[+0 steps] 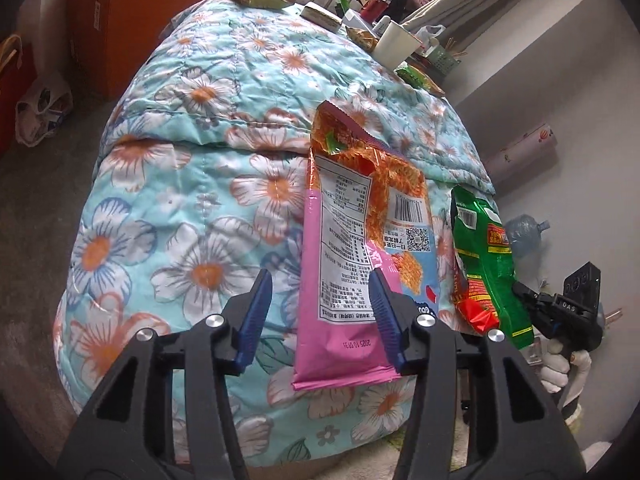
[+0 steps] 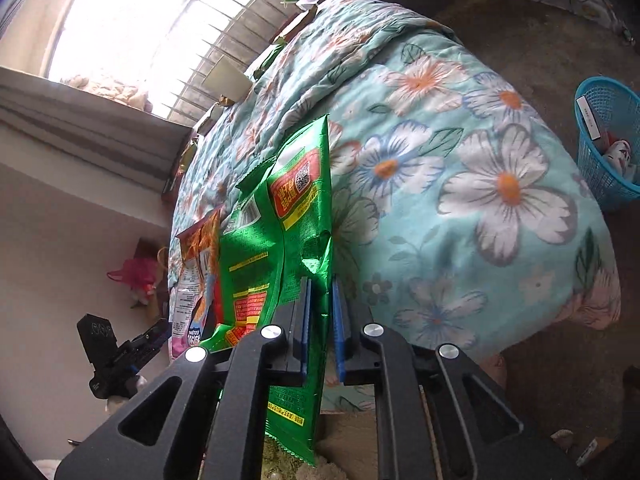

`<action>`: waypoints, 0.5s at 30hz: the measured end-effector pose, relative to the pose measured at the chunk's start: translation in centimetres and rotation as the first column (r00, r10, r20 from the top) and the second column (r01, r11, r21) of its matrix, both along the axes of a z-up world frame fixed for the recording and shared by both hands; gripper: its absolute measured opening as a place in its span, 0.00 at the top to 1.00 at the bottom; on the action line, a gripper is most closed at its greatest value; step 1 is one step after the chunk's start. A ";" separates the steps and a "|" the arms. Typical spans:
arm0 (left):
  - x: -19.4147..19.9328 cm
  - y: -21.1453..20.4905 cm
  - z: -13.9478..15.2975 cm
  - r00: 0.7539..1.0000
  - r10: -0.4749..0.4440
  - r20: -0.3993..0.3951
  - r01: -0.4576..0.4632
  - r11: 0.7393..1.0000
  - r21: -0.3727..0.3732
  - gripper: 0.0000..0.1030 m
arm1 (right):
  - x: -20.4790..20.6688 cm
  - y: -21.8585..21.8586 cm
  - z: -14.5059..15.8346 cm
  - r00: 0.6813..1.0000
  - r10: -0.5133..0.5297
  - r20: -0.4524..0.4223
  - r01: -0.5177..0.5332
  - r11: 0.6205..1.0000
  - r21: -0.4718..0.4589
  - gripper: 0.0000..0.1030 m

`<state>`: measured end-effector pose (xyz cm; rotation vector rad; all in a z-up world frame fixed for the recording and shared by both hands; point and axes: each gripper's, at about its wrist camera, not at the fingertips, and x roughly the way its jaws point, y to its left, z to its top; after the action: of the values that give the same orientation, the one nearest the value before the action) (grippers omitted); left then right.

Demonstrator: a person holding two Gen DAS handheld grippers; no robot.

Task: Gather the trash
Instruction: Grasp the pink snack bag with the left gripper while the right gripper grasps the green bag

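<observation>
A pink and orange snack wrapper point(image 1: 352, 240) hangs over the front edge of the flowered quilt point(image 1: 192, 184). My left gripper point(image 1: 320, 300) is open, its blue fingers on either side of the wrapper's lower part, not pressing it. My right gripper point(image 2: 320, 312) is shut on a green snack wrapper point(image 2: 280, 220), which stands between its blue pads. In the left wrist view the green wrapper point(image 1: 486, 264) and right gripper point(image 1: 532, 300) show at the right. In the right wrist view the pink wrapper point(image 2: 196, 280) and left gripper point(image 2: 156, 334) show at the left.
A blue mesh basket point(image 2: 608, 144) with trash in it stands on the floor right of the quilt. More wrappers, a white cup point(image 1: 396, 44) and small items lie along the quilt's far edge by the window. An orange box point(image 1: 120, 28) and bags stand at the left.
</observation>
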<state>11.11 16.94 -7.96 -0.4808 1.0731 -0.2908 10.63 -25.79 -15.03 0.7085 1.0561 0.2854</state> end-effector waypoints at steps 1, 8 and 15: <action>0.5 0.3 -0.2 1.000 -0.003 -0.006 0.003 0.999 -0.041 0.54 | 0.3 -0.3 -0.1 1.000 0.009 -0.001 -0.009 1.000 0.005 0.86; 4.4 0.9 -2.8 0.993 -0.023 -0.118 -0.002 0.978 -0.211 0.53 | 2.6 -0.5 -2.5 0.997 0.059 -0.040 -0.055 0.993 0.101 0.61; 5.0 -0.9 -3.9 0.985 -0.116 -0.127 0.072 0.949 -0.307 0.61 | 3.6 0.7 -4.0 0.991 0.126 -0.053 -0.111 0.969 0.219 0.61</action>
<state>16.13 16.07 -11.83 -0.7341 1.2009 -0.5159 14.25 -25.04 -19.07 0.8558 1.1443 0.4882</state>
